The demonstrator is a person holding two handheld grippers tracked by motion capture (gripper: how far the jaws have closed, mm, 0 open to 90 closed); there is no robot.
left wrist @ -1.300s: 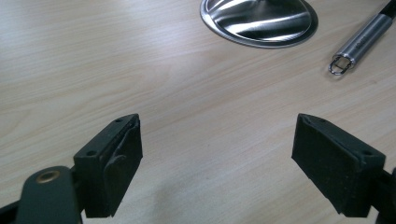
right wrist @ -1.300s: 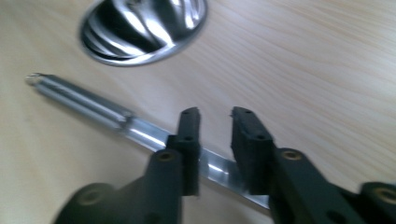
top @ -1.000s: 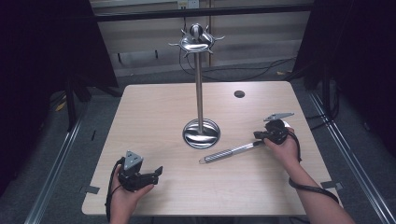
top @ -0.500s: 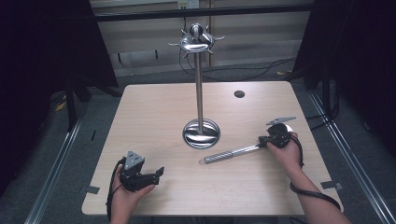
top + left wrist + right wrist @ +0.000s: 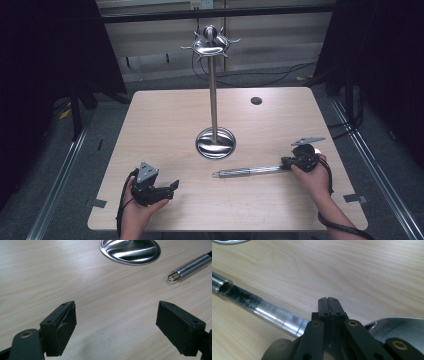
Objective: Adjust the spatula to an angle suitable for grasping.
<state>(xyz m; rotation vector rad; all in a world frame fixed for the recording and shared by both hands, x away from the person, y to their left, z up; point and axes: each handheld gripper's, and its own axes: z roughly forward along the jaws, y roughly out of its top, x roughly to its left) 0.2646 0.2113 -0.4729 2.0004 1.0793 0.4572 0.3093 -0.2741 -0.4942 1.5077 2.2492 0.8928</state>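
- Stand (image 5: 214, 100), tall and shiny, sits mid-frame; small dark hole (image 5: 256, 100) upper right.
- Left gripper (image 5: 167, 189), lower left, wide open, holds nothing; bare table (image 5: 165, 130) around it.
- Right gripper (image 5: 289, 162), jaws pressed together, sits on the metal utensil (image 5: 247, 172) near the right edge.

Pale wood-grain table (image 5: 165, 125), shiny silver stand (image 5: 214, 100), chrome utensil (image 5: 250, 171), black hand-held gripper (image 5: 116, 325), possibly dark grommet (image 5: 256, 101)

Lab-like recording booth: black curtains (image 5: 45, 75), floor cables (image 5: 270, 75).

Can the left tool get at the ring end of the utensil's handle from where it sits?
Probably yes. The left tool is open, and bare table lies between it and the utensil ahead.
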